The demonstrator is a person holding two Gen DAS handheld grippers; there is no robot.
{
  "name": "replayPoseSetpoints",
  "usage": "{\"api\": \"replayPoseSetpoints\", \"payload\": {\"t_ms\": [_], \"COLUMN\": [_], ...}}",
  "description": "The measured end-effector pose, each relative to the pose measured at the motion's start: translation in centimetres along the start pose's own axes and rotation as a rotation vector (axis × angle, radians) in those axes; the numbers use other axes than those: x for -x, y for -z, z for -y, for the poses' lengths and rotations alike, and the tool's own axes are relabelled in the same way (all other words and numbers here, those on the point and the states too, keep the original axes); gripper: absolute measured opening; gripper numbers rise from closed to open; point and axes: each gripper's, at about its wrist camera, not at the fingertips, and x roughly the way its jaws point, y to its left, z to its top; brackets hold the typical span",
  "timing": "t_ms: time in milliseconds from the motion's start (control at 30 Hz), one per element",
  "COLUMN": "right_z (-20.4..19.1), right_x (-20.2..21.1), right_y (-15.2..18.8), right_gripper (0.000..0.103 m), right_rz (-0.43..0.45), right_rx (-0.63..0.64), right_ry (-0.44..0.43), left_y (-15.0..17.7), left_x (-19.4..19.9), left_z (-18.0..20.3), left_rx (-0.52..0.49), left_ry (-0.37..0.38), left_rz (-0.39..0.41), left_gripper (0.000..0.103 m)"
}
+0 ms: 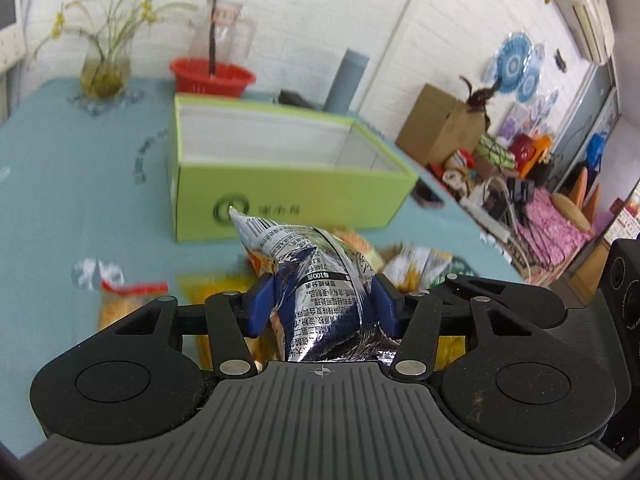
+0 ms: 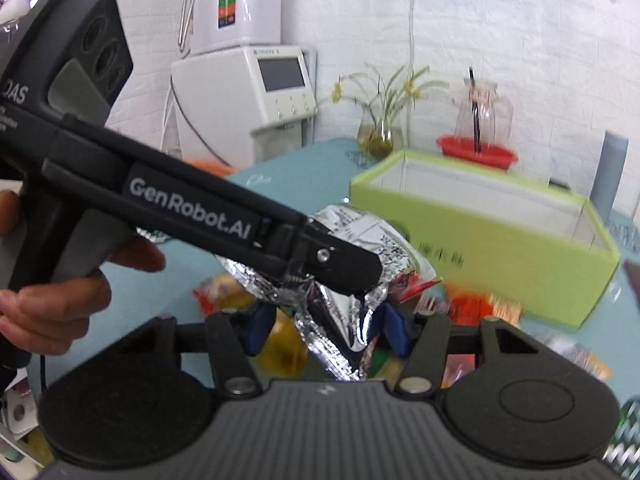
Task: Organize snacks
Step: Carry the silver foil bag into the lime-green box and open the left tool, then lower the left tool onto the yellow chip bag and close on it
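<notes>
My left gripper [image 1: 322, 304] is shut on a silver foil snack bag [image 1: 320, 280] with black print, held above the teal table. Beyond it stands an open lime-green box [image 1: 280, 184] with a white inside. In the right wrist view the left gripper [image 2: 320, 260] crosses from the left, clamped on the same silver bag [image 2: 360, 232]. My right gripper [image 2: 328, 332] sits just below; the bag's lower end hangs between its blue fingers [image 2: 394, 330], and I cannot tell if they press it. The green box [image 2: 480, 240] is at the right. Several yellow and orange snack packets [image 1: 128, 304] lie beneath.
A red basket [image 1: 212, 76] with a clear jug, a vase of yellow flowers [image 1: 104, 68] and a grey cylinder [image 1: 346, 80] stand behind the box. A dark phone [image 1: 428, 196] lies right of the box. A white machine [image 2: 260, 92] stands past the table's far end.
</notes>
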Motion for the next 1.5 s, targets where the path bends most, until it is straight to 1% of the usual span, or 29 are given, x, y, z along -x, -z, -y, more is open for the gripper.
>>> {"api": "replayPoseSetpoints", "payload": {"t_ms": [67, 133, 167, 233, 333, 400, 467, 500, 533, 567, 600, 633, 667, 700, 767, 867, 933, 967, 1000, 1067, 1100, 1167, 1200, 1300, 1400, 1467, 1500], "right_z": [0.8, 2.1, 3.0, 4.8, 7.3, 8.8, 10.1, 10.5, 10.8, 10.9, 11.0, 11.0, 11.0, 11.0, 10.3, 9.3, 8.5, 8.0, 7.5, 6.6, 6.3, 5.9, 5.8, 6.2, 7.3, 7.3, 6.9], "right_x": [-0.5, -1.9, -3.1, -5.7, -9.6, -12.3, -14.6, -15.4, -15.8, -15.3, -14.5, -13.4, -11.8, -10.1, -6.4, -1.2, 2.0, 3.8, 5.2, 7.3, 8.0, 9.2, 9.5, 9.3, 7.6, 7.1, 7.0], "right_y": [-2.1, -4.3, -5.4, -7.1, -8.2, -8.3, -8.2, -8.2, -8.1, -7.8, -7.7, -7.6, -7.3, -6.9, -5.6, -2.8, -0.3, 1.3, 2.7, 5.3, 6.3, 8.1, 8.7, 9.9, 10.5, 10.8, 10.7], "right_gripper": [0.062, 0.062, 0.062, 0.063, 0.062, 0.062, 0.063, 0.066, 0.069, 0.070, 0.074, 0.080, 0.084, 0.092, 0.094, 0.094, 0.094, 0.097, 0.102, 0.102, 0.102, 0.102, 0.102, 0.102, 0.102, 0.102, 0.102], "right_rz": [0.031, 0.052, 0.051, 0.036, -0.009, -0.050, -0.092, -0.108, -0.115, -0.109, -0.089, -0.063, -0.031, -0.003, 0.036, 0.055, 0.054, 0.049, 0.047, 0.031, 0.023, 0.029, 0.025, 0.013, -0.022, -0.023, -0.021], "right_rx": [0.055, 0.090, 0.099, 0.109, 0.091, 0.067, 0.039, 0.026, 0.017, 0.016, 0.016, 0.012, 0.003, -0.002, 0.003, -0.029, -0.070, -0.096, -0.120, -0.168, -0.189, -0.220, -0.232, -0.244, -0.284, -0.306, -0.310], "right_ry": [0.019, 0.037, 0.040, 0.047, 0.042, 0.028, 0.002, -0.008, -0.012, -0.009, -0.001, 0.002, 0.004, 0.010, 0.030, 0.072, 0.106, 0.126, 0.139, 0.186, 0.199, 0.187, 0.178, 0.177, 0.145, 0.080, 0.062], "left_y": [-2.5, -5.3, -6.9, -9.5, -12.3, -13.2, -13.5, -13.4, -13.3, -13.1, -12.9, -12.7, -12.5, -12.3, -11.6, -9.4, -7.2, -5.9, -4.5, -2.0, -0.6, 1.8, 3.1, 5.5, 6.4, 6.5, 6.5], "left_x": [0.0, -1.0, -1.8, -4.0, -8.0, -10.8, -12.8, -13.5, -13.8, -13.7, -13.0, -12.1, -11.0, -9.9, -7.5, -4.7, -3.3, -2.9, -2.7, -2.7, -2.8, -3.3, -3.5, -4.1, -4.6, -4.7, -4.7], "left_z": [0.2, 0.1, -0.1, -0.9, -3.0, -4.7, -6.2, -6.9, -7.3, -7.6, -7.6, -7.4, -7.0, -6.5, -5.3, -3.3, -1.5, -0.7, 0.2, 2.0, 3.0, 4.5, 5.2, 6.6, 7.2, 7.2, 7.2], "left_rx": [-0.024, -0.052, -0.069, -0.088, -0.080, -0.056, -0.040, -0.027, -0.021, -0.019, -0.019, -0.023, -0.030, -0.035, -0.040, -0.025, -0.020, -0.017, -0.015, -0.009, -0.003, 0.020, 0.037, 0.075, 0.112, 0.123, 0.127], "left_ry": [-0.004, -0.028, -0.046, -0.076, -0.101, -0.111, -0.121, -0.138, -0.148, -0.154, -0.157, -0.158, -0.160, -0.159, -0.133, -0.071, -0.025, -0.004, 0.016, 0.045, 0.056, 0.076, 0.082, 0.081, 0.060, 0.072, 0.074], "left_rz": [0.043, 0.085, 0.101, 0.108, 0.077, 0.038, 0.013, 0.005, 0.005, 0.011, 0.030, 0.055, 0.080, 0.104, 0.136, 0.143, 0.132, 0.121, 0.105, 0.066, 0.039, -0.009, -0.037, -0.088, -0.115, -0.123, -0.125], "left_gripper": [0.035, 0.035, 0.035, 0.035, 0.035, 0.034, 0.034, 0.038, 0.047, 0.051, 0.059, 0.066, 0.068, 0.071, 0.073, 0.077, 0.079, 0.079, 0.079, 0.079, 0.079, 0.079, 0.079, 0.077, 0.074, 0.071, 0.069]}}
